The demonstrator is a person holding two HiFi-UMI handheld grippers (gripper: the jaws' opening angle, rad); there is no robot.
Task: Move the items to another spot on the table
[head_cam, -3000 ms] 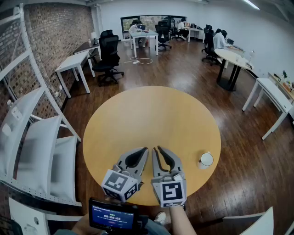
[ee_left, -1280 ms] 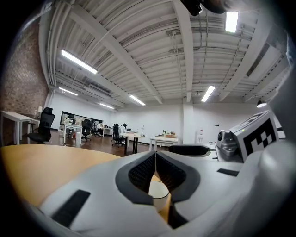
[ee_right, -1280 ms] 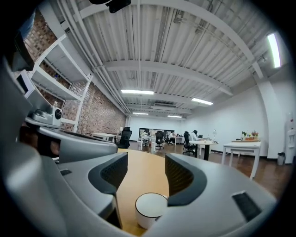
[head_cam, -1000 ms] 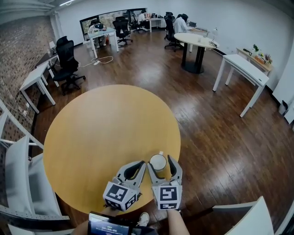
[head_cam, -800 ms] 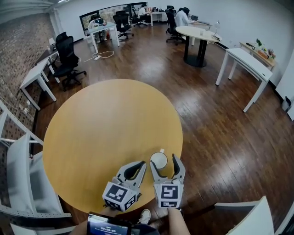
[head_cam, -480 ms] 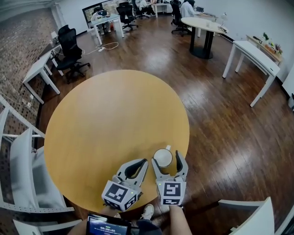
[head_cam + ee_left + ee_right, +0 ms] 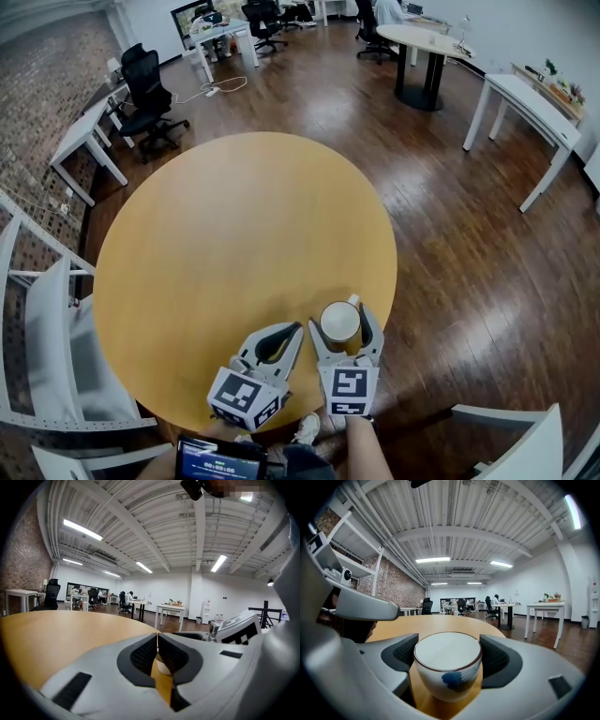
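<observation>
A white cup (image 7: 339,322) with a dark rim and a blue mark on its side (image 7: 449,679) stands upright near the round wooden table's (image 7: 234,225) front right edge. My right gripper (image 7: 342,325) reaches around it, one finger on each side. Its jaws are opening, and the pads (image 7: 401,654) stand close beside the cup's wall without pressing it. My left gripper (image 7: 296,328) rests just left of it on the table. In the left gripper view, the left gripper (image 7: 157,635) has its tips together and nothing between them.
The table's edge curves close behind and right of the cup, with dark wood floor (image 7: 469,262) below. A white shelf frame (image 7: 37,309) stands at the left. Office desks (image 7: 530,98) and chairs (image 7: 150,89) stand farther off. A small screen (image 7: 220,457) sits near my body.
The right gripper has moved forward and its jaws have widened. The cup, which stood just beyond the fingertips, is now between the fingers. The left gripper has stayed shut beside it.
</observation>
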